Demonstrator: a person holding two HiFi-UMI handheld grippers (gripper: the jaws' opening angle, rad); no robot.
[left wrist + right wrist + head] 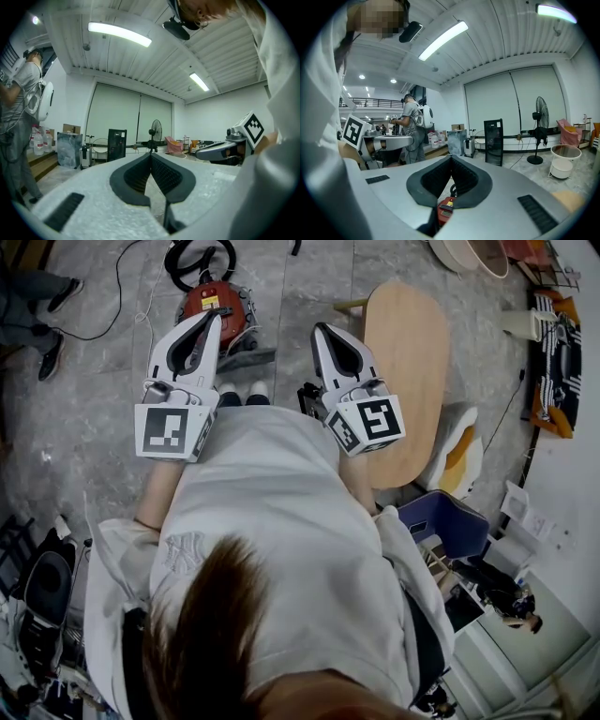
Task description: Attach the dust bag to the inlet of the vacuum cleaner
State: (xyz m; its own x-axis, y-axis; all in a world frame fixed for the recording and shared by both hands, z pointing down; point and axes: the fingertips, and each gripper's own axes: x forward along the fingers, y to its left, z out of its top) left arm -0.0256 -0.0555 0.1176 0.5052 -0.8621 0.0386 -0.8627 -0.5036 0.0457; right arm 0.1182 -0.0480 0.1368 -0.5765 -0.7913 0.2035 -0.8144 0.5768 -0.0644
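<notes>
Clenched on nothing, my left gripper (214, 324) pointed level out over the grey stone floor (94, 399). In the left gripper view its two black ribbed jaws met in a closed seam, and only the far end of the room showed past the left gripper (151, 157), with a black standing fan (156, 133) against the pale wall.

Just beyond that gripper's tip in the head view, the round red vacuum cleaner (217, 301) sat on the floor ahead of my feet, its black hose (199, 257) looped behind it.

To the right of it, my right gripper (321, 331) was held tilted a little downward, beside the left one and apart from it. It was clenched as well, its jaws together and empty. In the right gripper view, under the right gripper (451, 158), the red vacuum cleaner (446, 208) showed through the gap beneath the jaws, down on the floor and not touched.

Further right stood the oval light-wood desk (412, 362).
</notes>
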